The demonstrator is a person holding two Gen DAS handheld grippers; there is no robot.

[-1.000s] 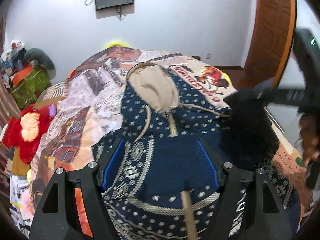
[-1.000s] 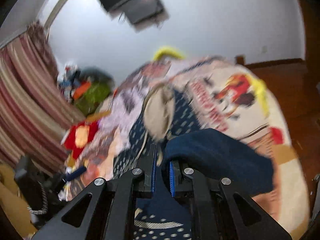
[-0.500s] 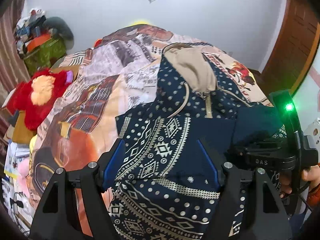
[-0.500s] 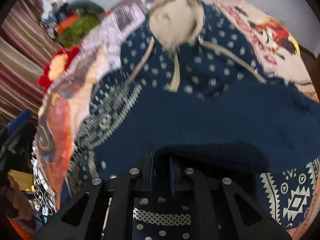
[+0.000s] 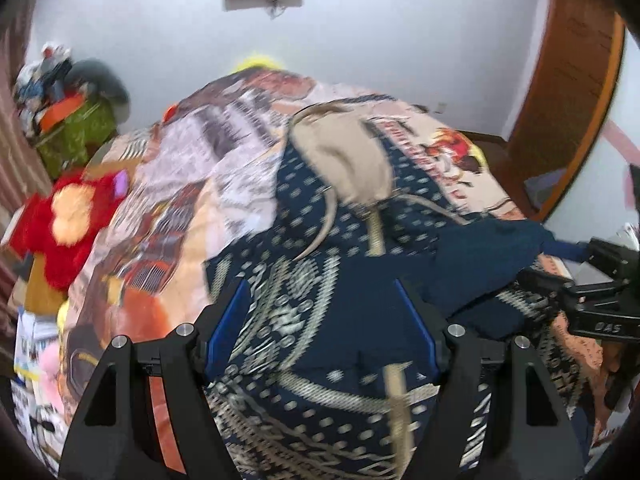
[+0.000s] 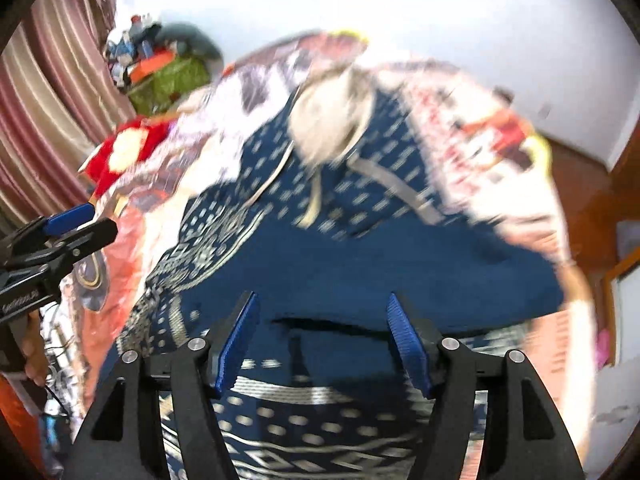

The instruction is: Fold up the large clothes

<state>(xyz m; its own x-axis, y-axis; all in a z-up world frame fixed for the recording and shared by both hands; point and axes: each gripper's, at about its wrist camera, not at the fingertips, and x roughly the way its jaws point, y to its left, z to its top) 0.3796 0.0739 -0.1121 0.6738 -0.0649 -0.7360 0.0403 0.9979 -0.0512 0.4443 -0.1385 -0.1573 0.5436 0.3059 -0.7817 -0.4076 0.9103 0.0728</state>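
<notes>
Left wrist view: navy patterned hoodie (image 5: 320, 320) lies spread on the bed (image 5: 192, 208), hood (image 5: 344, 168) toward the far edge by the wall, hem toward the near edge; one plain navy sleeve (image 5: 480, 248) is laid across the chest from the right side of the bed; left tongs (image 5: 320, 332) spread wide above the patterned front, nothing between the pads; right tongs (image 5: 588, 280) show at the right edge of the bed, just beside the sleeve end; from this angle cannot tell their gap.

Right wrist view: right tongs (image 6: 324, 344) spread, blue pads apart, holding nothing; the folded sleeve lies just ahead of them; left tongs (image 6: 52, 240) off the left side of the bed; much motion blur.

Judgement on handling: thick knit, soft and limp, fairly heavy for cloth; it will sag and drag on the printed bedspread rather than slide cleanly; drawcords (image 5: 320, 220) loose and liable to snag. Best holds look like doubled edges: cuff, shoulder seam, ribbed hem at its two corners; pinch deep to catch both layers. Red plush toy (image 5: 68, 224) sits off the left edge, well apart.
</notes>
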